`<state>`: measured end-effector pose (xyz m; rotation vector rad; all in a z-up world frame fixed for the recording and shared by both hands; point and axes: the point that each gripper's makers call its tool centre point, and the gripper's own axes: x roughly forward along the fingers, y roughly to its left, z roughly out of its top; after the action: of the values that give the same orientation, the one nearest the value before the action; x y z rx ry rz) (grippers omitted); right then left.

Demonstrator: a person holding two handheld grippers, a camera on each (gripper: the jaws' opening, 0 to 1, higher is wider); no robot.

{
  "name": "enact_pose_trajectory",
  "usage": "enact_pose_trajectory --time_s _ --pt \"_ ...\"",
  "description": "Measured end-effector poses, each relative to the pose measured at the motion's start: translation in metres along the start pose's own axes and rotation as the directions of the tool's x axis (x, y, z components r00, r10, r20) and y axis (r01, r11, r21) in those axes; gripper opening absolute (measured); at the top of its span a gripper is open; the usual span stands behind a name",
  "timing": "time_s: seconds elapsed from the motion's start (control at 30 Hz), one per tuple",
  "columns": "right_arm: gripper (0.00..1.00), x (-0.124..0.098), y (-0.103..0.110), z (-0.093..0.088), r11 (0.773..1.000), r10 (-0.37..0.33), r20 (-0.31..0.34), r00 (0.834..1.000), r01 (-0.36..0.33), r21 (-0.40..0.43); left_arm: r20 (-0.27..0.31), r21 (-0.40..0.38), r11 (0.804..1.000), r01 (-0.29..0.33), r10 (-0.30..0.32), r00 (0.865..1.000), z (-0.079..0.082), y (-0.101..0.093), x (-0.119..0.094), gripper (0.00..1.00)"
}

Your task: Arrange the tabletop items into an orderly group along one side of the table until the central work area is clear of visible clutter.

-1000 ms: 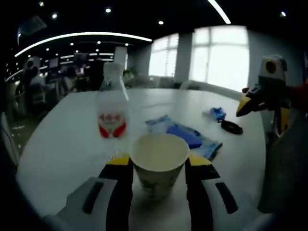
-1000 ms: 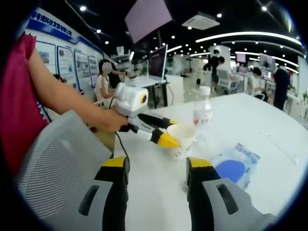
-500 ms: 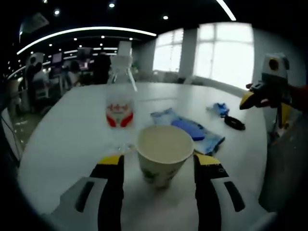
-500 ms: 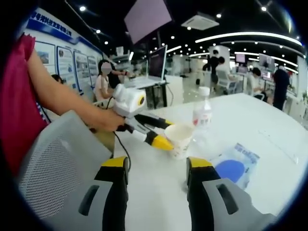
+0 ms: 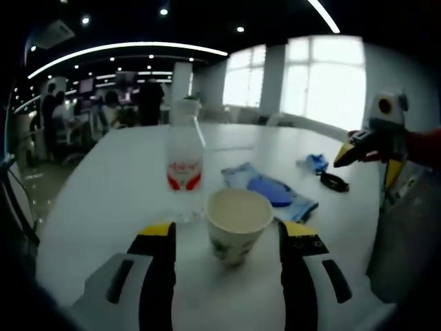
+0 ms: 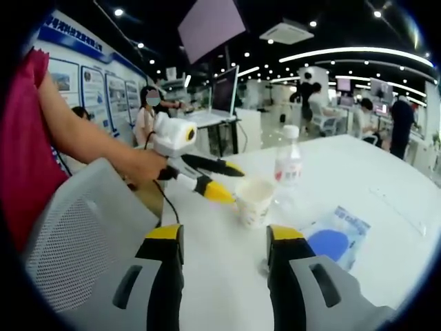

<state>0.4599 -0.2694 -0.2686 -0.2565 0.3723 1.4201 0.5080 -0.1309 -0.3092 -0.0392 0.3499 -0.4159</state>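
Bottle (image 5: 185,164) label print blurred, unreadable. Cup (image 5: 238,225) base hidden behind own rim. Blue packet (image 6: 339,237) partly behind right jaw. Small black item (image 5: 333,181) at right too small to identify.

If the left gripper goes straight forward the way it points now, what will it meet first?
Most likely the paper cup, which stands just ahead between the open jaws of the left gripper. The water bottle comes after it, slightly to the left; exact depth is hard to judge.
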Motion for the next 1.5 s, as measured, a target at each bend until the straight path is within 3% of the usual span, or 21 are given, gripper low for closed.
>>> enact_pose_trajectory --time_s 0.43,0.83,1.23,1.5 --pt "0.47 -0.004 -0.001 0.000 1.000 -0.008 0.004 1.000 0.008 0.000 0.074 0.023 0.999 0.030 -0.031 0.997 0.041 -0.019 -0.024 0.57" --pt "0.47 -0.010 0.000 -0.003 1.000 -0.025 0.008 1.000 0.025 0.008 0.086 0.064 0.989 0.134 -0.140 0.986 0.067 -0.066 -0.021 0.59" --pt "0.47 -0.028 -0.012 -0.023 0.996 -0.084 -0.013 0.996 0.084 0.023 0.012 0.122 0.957 0.264 -0.268 0.963 0.064 -0.119 0.008 0.64" --pt "0.48 -0.055 -0.044 -0.047 0.987 -0.156 -0.065 0.986 0.157 0.020 -0.049 0.137 0.926 0.352 -0.349 0.936 0.053 -0.157 0.022 0.63"
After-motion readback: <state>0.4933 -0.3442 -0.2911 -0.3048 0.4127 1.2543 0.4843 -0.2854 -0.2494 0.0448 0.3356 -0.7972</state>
